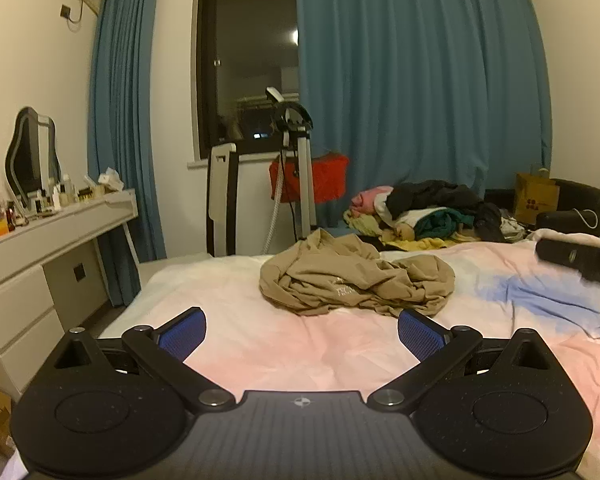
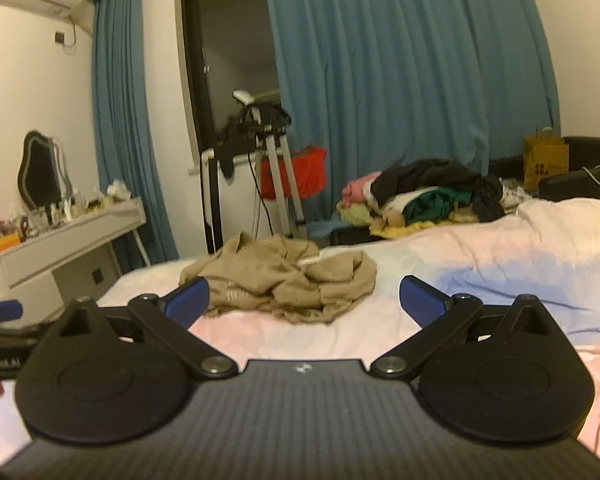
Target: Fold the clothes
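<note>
A crumpled tan garment (image 1: 352, 280) lies in a heap on the pink and blue bedsheet (image 1: 260, 344); it also shows in the right wrist view (image 2: 288, 280). My left gripper (image 1: 302, 330) is open and empty, hovering above the sheet just short of the garment. My right gripper (image 2: 304, 300) is open and empty, with the garment's near edge between and beyond its blue fingertips (image 2: 188, 300). The right gripper's body shows at the right edge of the left wrist view (image 1: 580, 256).
A pile of mixed clothes (image 1: 432, 212) lies at the bed's far side, also in the right wrist view (image 2: 420, 196). A white dressing table (image 1: 56, 232) with a mirror stands left. A stand (image 1: 296, 176), blue curtains (image 1: 420, 80) and a yellow paper bag (image 1: 534, 198) are behind.
</note>
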